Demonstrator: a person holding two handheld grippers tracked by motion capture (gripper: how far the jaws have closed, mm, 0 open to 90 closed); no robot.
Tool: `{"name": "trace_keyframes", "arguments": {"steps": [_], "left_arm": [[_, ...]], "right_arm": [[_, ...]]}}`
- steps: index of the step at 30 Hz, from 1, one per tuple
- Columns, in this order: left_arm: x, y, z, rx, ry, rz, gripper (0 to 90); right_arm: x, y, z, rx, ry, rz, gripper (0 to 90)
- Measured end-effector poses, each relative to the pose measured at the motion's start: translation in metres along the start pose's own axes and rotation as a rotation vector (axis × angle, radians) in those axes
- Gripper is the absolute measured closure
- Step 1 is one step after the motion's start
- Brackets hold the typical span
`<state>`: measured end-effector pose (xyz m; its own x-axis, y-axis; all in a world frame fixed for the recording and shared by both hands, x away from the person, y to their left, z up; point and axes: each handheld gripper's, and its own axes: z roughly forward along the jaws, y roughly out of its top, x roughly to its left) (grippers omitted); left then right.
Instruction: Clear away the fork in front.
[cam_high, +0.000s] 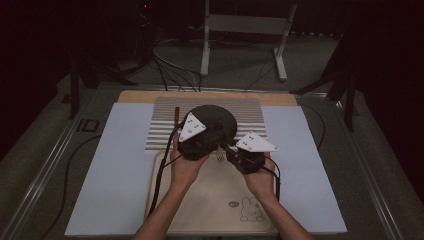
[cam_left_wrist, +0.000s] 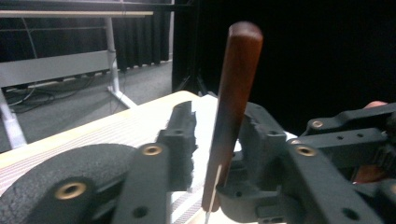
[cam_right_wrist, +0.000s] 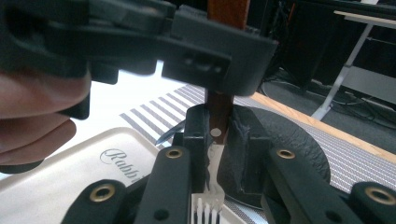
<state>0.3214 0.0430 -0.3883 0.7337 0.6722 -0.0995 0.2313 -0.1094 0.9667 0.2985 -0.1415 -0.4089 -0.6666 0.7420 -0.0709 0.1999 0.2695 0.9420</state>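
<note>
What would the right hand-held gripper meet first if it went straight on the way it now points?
The right hand-held gripper is shut on the fork; beyond its jaws, the first thing in line looks to be the black round plate on the striped mat, though depth is unclear.

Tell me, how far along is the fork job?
Done: the fork is lifted, standing upright. In hand: the right gripper clamps its metal neck, and the left gripper has its jaws around the wooden handle, a gap showing on one side. Left, probably: gripping it firmly and setting it down, maybe on the black plate.
</note>
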Motion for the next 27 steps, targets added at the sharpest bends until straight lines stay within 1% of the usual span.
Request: {"name": "trace_keyframes", "arguments": {"steps": [3,8,9,10,13,15,18,22,26,27], "left_arm": [[0.000,0.001,-0.001,-0.003,-0.002,0.004,77.6],[0.002,0.002,-0.002,-0.002,-0.001,-0.008,80.1],[0.002,0.003,-0.002,0.004,0.003,-0.007,80.1],[0.003,0.002,-0.002,0.008,0.003,-0.007,80.2],[0.004,0.002,-0.004,0.017,0.006,-0.002,80.4],[0.005,0.003,-0.005,0.015,0.003,-0.004,80.4],[0.007,0.004,-0.008,0.010,0.006,-0.010,80.5],[0.010,0.005,-0.012,0.006,0.006,-0.014,80.5],[0.013,0.007,-0.016,0.003,0.001,-0.024,80.6],[0.014,0.007,-0.017,0.003,0.000,-0.027,80.6]], "right_arm": [[0.001,0.000,0.000,0.000,0.003,0.000,78.1],[0.001,0.000,0.000,-0.004,0.015,0.007,76.9],[0.000,0.000,0.000,-0.005,0.017,0.007,74.2],[-0.001,0.000,0.000,-0.006,0.027,0.020,66.0],[-0.004,0.000,-0.001,-0.009,0.030,0.040,52.0],[-0.006,0.000,-0.002,0.002,0.035,0.051,41.4],[-0.009,-0.002,-0.003,0.024,0.033,0.063,31.2],[-0.012,-0.005,-0.004,0.048,0.012,0.063,20.3],[-0.015,-0.007,-0.005,0.062,0.009,0.078,14.8],[-0.015,-0.007,-0.005,0.066,0.006,0.075,14.5]]}}
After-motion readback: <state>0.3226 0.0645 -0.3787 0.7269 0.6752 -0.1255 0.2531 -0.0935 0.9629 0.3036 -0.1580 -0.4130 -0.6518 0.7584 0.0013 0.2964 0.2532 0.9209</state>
